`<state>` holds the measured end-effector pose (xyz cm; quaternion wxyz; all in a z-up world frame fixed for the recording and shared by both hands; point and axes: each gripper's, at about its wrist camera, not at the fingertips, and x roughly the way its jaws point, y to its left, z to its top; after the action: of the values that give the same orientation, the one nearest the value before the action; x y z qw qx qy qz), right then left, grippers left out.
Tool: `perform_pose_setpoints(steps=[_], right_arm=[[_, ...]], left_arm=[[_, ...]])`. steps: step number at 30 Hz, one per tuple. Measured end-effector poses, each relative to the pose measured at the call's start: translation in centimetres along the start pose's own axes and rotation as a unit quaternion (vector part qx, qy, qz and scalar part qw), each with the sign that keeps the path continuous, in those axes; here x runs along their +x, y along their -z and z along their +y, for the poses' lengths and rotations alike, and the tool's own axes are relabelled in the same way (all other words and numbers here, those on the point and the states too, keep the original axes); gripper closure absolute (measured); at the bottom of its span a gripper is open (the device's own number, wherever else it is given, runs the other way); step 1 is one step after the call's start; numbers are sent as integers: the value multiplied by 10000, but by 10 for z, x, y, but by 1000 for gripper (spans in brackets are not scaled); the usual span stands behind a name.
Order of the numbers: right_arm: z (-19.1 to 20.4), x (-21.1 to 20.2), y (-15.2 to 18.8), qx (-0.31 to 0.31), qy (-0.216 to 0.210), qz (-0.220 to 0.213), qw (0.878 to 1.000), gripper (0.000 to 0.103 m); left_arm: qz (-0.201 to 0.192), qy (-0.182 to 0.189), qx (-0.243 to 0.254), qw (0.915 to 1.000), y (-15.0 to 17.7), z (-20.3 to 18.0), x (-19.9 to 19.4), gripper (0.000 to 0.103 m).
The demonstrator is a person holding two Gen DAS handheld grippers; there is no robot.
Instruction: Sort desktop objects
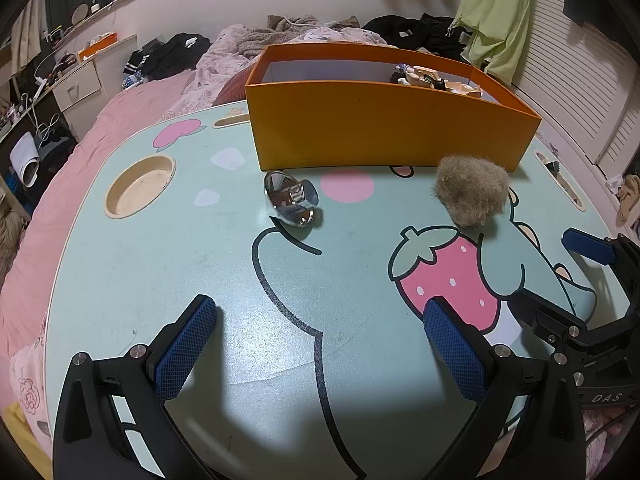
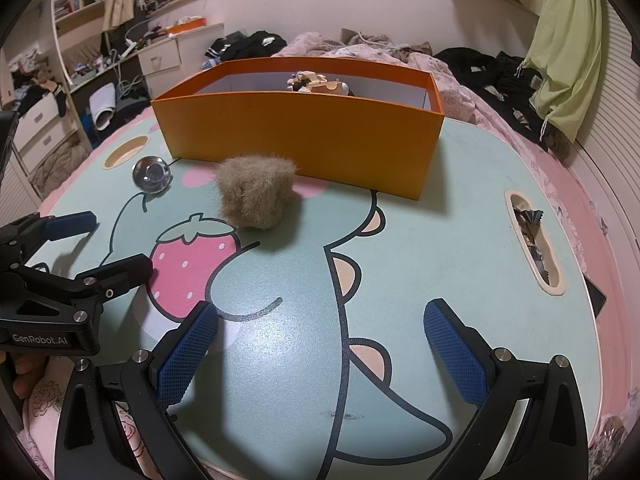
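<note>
An orange box (image 1: 384, 128) stands at the far side of the cartoon-print lap table (image 1: 200, 280); a small toy (image 1: 424, 76) lies inside it. A shiny metal cup-like object (image 1: 290, 198) lies on its side in front of the box. A beige fuzzy ball (image 1: 472, 192) sits to its right. My left gripper (image 1: 320, 340) is open and empty, above the near table. My right gripper (image 2: 320, 344) is open and empty, with the fuzzy ball (image 2: 256, 190), metal object (image 2: 152, 174) and box (image 2: 300, 140) ahead. Each gripper shows in the other's view.
The table has a round cup recess (image 1: 140, 186) at the left and a slot (image 2: 536, 240) holding small items at the right. It rests on a bed with pink bedding (image 1: 60, 200) and piled clothes (image 2: 492, 68). Drawers and shelves (image 2: 44, 120) stand at the left.
</note>
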<state>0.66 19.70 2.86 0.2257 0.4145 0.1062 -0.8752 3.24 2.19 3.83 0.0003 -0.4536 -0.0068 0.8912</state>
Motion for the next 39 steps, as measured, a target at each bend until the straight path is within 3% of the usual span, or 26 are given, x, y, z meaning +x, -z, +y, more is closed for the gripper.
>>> perform_pose_setpoints(steps=[26,29,33,37,39], right_arm=[[0,0,1,7,-6,-9,10000,0],[-4,-5,-2,139,-170,-86,9997,0],[-9,-8,-19,469,-409,-167,9979,0],[8,-8,-49,289,-429,-440,9977,1],[20,-2,-61,82,-360,-422,9984,14]], left_arm=[[-4,3,1,10000,1,0,-2,0],[-5,8,-2,10000,1,0,-2,0],[-6,5,1,10000,1,0,-2,0],[-5,7,2,10000,1,1,-2,0],[-7,7,2,10000,1,1,-2,0]])
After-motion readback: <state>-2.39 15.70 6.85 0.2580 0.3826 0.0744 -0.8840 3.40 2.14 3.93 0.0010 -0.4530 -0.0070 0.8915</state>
